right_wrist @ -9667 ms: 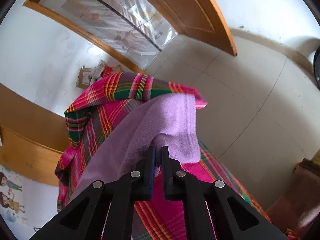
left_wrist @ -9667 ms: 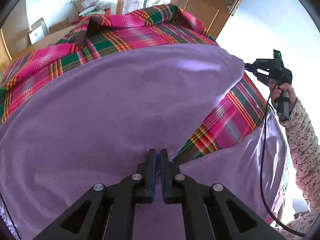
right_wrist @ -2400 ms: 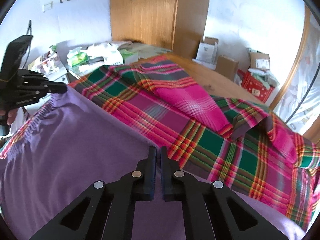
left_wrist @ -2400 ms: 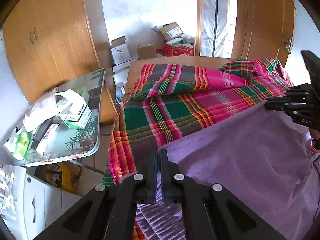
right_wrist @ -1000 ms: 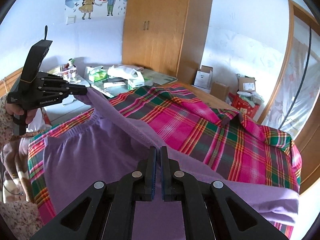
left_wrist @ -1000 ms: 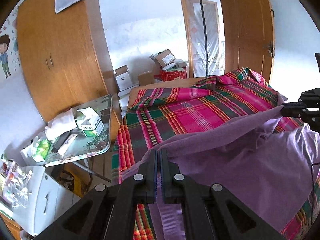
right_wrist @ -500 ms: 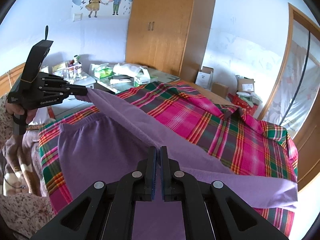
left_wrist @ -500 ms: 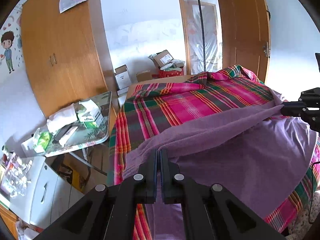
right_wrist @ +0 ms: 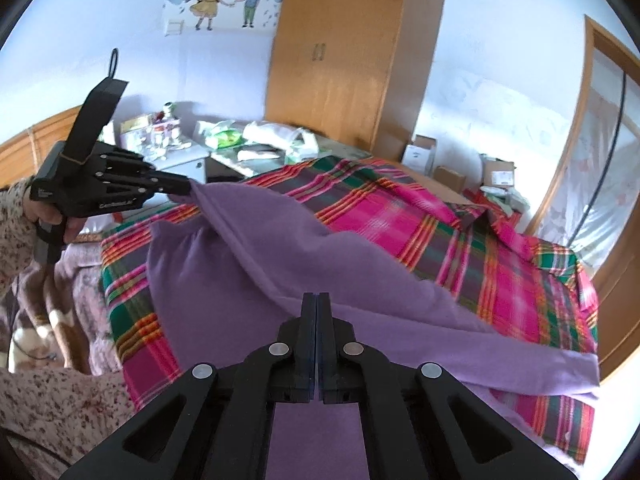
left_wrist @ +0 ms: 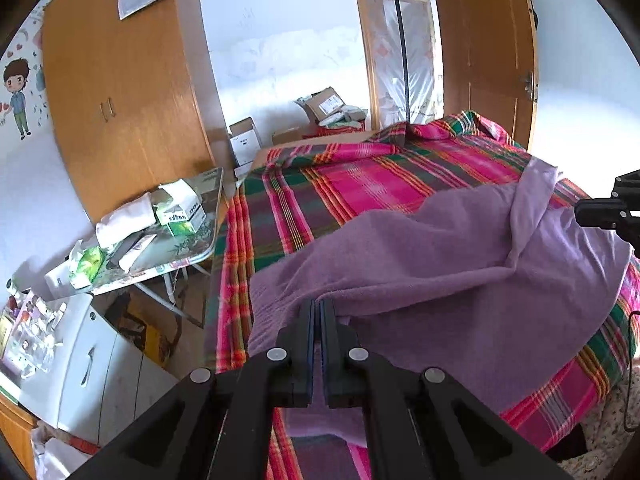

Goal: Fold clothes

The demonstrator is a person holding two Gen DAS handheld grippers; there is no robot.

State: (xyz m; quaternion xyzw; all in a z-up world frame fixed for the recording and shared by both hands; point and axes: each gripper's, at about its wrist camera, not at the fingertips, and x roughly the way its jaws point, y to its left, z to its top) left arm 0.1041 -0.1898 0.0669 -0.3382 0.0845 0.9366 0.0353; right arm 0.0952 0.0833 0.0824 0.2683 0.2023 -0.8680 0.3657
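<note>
Gripping the purple garment (left_wrist: 440, 264) edge, my left gripper (left_wrist: 319, 308) is clenched on it at lower centre. My right gripper (right_wrist: 315, 300) is clamped on it too, over the plaid bedspread (right_wrist: 500, 264).

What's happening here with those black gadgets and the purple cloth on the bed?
A person is folding a purple garment on a bed covered with a plaid sheet. The person holds a black tool in each hand. The left tool and the right tool are each shut on an edge of the garment. That edge is lifted and stretched between them, while the rest lies on the sheet.
</note>
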